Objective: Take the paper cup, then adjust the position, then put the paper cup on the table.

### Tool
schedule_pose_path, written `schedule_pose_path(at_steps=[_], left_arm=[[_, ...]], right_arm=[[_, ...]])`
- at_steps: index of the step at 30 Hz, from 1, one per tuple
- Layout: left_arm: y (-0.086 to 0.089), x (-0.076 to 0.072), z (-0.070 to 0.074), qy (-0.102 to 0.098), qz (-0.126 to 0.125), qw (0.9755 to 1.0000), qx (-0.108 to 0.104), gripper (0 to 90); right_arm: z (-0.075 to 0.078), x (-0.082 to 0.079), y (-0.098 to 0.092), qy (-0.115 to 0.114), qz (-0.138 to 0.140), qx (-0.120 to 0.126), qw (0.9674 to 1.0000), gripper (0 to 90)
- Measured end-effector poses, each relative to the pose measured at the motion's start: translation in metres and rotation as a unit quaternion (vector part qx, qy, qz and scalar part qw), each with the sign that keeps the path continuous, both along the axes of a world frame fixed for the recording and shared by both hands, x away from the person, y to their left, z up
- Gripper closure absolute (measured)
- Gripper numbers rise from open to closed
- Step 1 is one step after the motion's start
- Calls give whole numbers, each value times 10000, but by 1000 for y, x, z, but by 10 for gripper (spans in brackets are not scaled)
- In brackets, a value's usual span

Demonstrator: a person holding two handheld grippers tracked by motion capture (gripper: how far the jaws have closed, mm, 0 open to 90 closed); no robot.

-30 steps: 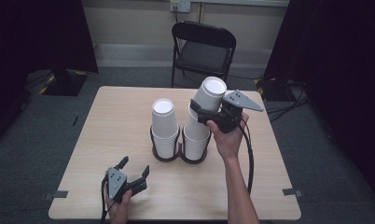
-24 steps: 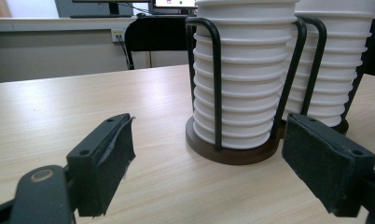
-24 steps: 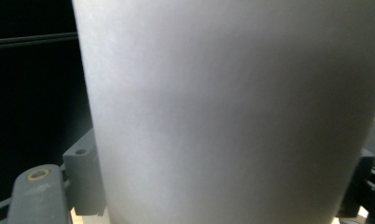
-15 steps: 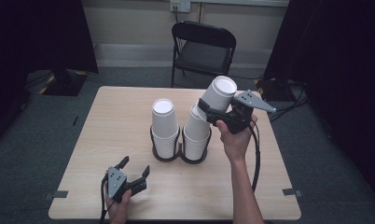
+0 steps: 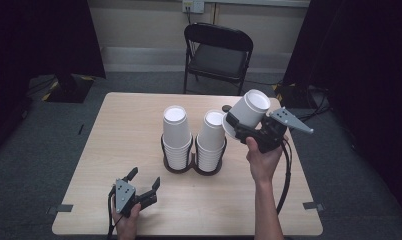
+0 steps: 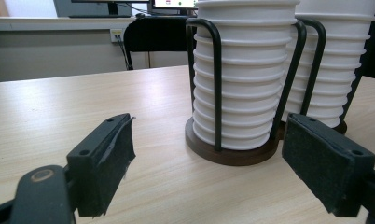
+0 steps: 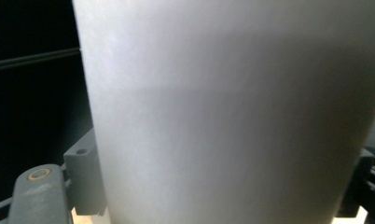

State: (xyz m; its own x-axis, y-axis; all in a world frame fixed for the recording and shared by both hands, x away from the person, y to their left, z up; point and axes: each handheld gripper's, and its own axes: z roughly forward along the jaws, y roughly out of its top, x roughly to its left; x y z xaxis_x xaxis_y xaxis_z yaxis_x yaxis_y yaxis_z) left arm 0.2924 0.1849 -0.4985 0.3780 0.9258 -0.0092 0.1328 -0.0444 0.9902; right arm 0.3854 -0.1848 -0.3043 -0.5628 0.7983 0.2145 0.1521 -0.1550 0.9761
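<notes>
A light wooden table (image 5: 129, 130) carries a black two-ring cup rack (image 5: 193, 167) holding two white cup stacks (image 5: 176, 135).

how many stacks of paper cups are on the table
2, side by side in the black wire holder mid-table: the left stack and the right stack. One more single cup is off the stacks, clamped in the right gripper.

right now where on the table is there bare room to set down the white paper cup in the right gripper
Bare wood lies right of the black wire cup rack, under the right gripper holding the white paper cup, and along the table's far left. The middle is crowded; the left gripper occupies the near left.
</notes>
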Motion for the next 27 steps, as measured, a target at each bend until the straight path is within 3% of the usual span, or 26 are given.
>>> schedule_pose_path(at_steps=[6,15,20,23,27], left_arm=[[0,0,0,5,3,10000,-26,165],[0,4,1,172,-33,9998,-26,164],[3,6,3,248,-354,9989,-181,160],[4,7,4,281,-377,9987,-170,158],[3,9,6,327,-452,9980,-305,161]], right_arm=[[-7,-9,-10,85,-84,115,9999,157],[-26,-23,-22,313,-139,244,9991,157],[-39,-30,-27,432,-135,337,9984,158],[-44,-33,-27,492,-123,356,9981,158],[-55,-39,-24,612,-101,390,9973,158]])
